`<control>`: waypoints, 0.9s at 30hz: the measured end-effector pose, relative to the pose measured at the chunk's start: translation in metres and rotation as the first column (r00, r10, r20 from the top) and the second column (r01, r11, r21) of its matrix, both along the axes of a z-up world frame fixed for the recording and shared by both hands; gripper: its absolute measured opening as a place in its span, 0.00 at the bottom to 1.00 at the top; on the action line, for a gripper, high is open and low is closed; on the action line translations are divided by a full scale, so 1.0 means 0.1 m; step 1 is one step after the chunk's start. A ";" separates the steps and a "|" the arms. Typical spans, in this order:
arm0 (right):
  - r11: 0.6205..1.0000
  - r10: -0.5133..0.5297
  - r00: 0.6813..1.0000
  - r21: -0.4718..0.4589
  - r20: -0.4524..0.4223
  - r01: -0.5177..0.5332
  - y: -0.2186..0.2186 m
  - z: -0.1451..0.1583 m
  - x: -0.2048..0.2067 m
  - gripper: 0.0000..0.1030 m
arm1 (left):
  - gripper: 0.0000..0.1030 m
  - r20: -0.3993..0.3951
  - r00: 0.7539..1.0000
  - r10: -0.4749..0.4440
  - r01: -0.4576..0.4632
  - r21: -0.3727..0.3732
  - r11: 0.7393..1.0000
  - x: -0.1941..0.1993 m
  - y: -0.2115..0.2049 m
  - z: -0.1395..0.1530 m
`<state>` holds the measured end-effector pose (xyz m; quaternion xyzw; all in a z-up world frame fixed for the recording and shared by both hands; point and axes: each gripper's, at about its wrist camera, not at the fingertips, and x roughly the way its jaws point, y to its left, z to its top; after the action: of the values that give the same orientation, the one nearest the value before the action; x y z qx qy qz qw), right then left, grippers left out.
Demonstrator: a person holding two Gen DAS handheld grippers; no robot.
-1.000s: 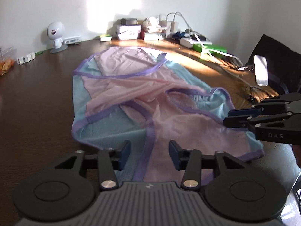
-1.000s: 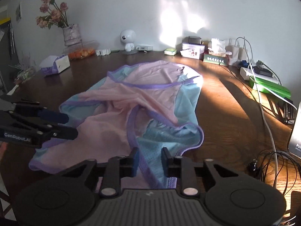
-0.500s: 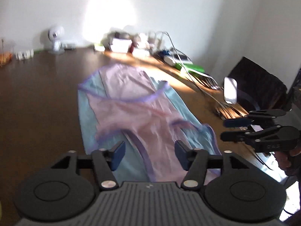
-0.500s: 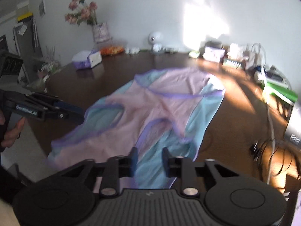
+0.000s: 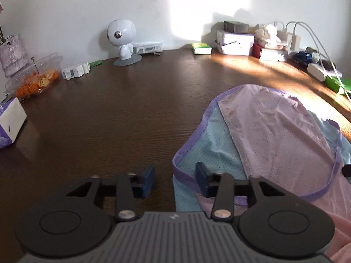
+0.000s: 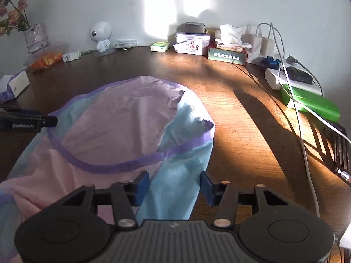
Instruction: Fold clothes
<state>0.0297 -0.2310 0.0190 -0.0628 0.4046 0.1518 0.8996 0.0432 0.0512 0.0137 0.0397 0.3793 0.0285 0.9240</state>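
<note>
Left wrist view: the pink and blue garment (image 5: 274, 135) lies flat on the wooden table (image 5: 109, 120), ahead of the jaws and mostly to their right.
Garment long axis: it runs away from both grippers toward the far wall, and the rounded far end lies in the sun patch.
Near left edge: the purple hem (image 5: 186, 175) makes a corner just inside the right pad of the left gripper (image 5: 174, 180); bare table shows beside the left pad.
Left jaws: they stand apart, and no pad presses on cloth.
Right wrist view: the blue side panel (image 6: 186, 153) of the garment runs straight between the pads of the right gripper (image 6: 174, 185).
Right jaws: they are closing with the blue fabric between them, but I do not see the pads pinching it yet.
Which hand is nearer: the right one, I judge, because cloth fills its gap; the left has only the hem corner at one side.
Relation for the next move: each gripper sits at one long side of the garment, so a grasp of both edges looks possible; the left probably needs a small shift to its right first.
Other things: the boxes and cables by the wall are well apart from the garment.
</note>
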 end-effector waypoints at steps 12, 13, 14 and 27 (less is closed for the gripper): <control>0.866 0.444 0.895 -0.241 -0.037 -0.439 1.53 0.03 1.41 0.03 | 0.01 0.017 0.998 -0.059 0.057 0.078 0.995 -1.40 -0.23 0.06; 0.814 0.535 0.844 -0.247 -0.037 -0.526 1.80 0.03 1.38 0.03 | 0.01 0.004 0.997 -0.081 0.080 0.103 0.991 -1.53 -0.32 0.06; 0.765 0.605 0.795 -0.248 -0.041 -0.595 2.05 0.03 1.30 0.03 | 0.01 -0.010 0.995 -0.103 0.104 0.127 0.987 -1.67 -0.41 0.06; 0.729 0.677 0.725 -0.250 0.126 -0.637 1.97 0.79 0.27 0.48 | 0.28 0.018 0.999 0.039 -0.038 -0.012 0.999 -2.19 0.04 0.30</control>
<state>0.0566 -0.0337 0.0980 -0.3034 0.2718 0.4151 0.8135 -0.1761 0.0549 0.0440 0.0267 0.3718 0.0444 0.9269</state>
